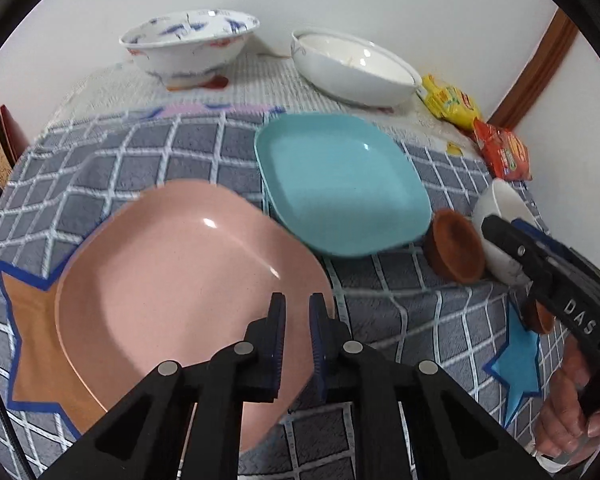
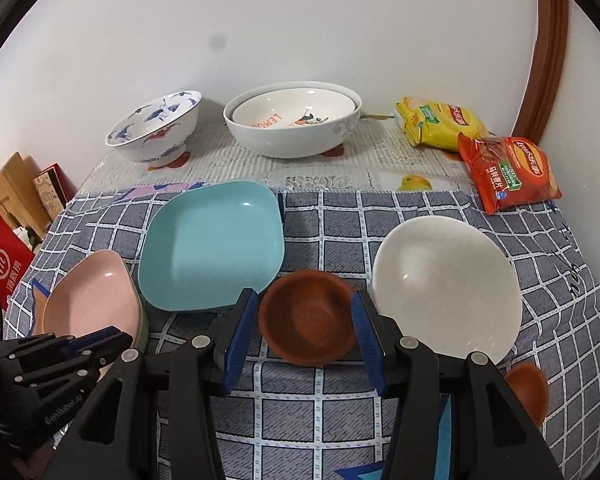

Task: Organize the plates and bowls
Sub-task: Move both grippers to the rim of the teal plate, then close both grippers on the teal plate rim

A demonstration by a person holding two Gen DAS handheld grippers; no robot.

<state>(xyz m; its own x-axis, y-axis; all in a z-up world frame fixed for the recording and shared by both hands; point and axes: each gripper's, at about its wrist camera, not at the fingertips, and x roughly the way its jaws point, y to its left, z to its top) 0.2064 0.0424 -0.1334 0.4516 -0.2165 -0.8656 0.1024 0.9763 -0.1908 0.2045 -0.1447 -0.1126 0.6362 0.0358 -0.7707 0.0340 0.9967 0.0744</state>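
Observation:
A pink square plate (image 1: 172, 292) lies near on the checked cloth; its right edge runs between the fingers of my left gripper (image 1: 298, 316), which is shut on it. It also shows in the right wrist view (image 2: 92, 304). A teal square plate (image 1: 340, 184) (image 2: 216, 248) lies behind it. My right gripper (image 2: 306, 320) is open, its fingers on either side of a small brown bowl (image 2: 308, 316) (image 1: 454, 246). A white bowl (image 2: 446, 284) stands just right of it. A second brown bowl (image 2: 528, 388) sits at the near right.
A blue-patterned bowl (image 2: 156, 128) and nested white bowls (image 2: 292, 120) stand at the back by the wall. Yellow (image 2: 436, 122) and orange (image 2: 508, 172) snack packets lie at the back right. Boxes (image 2: 16, 216) stand off the table's left edge.

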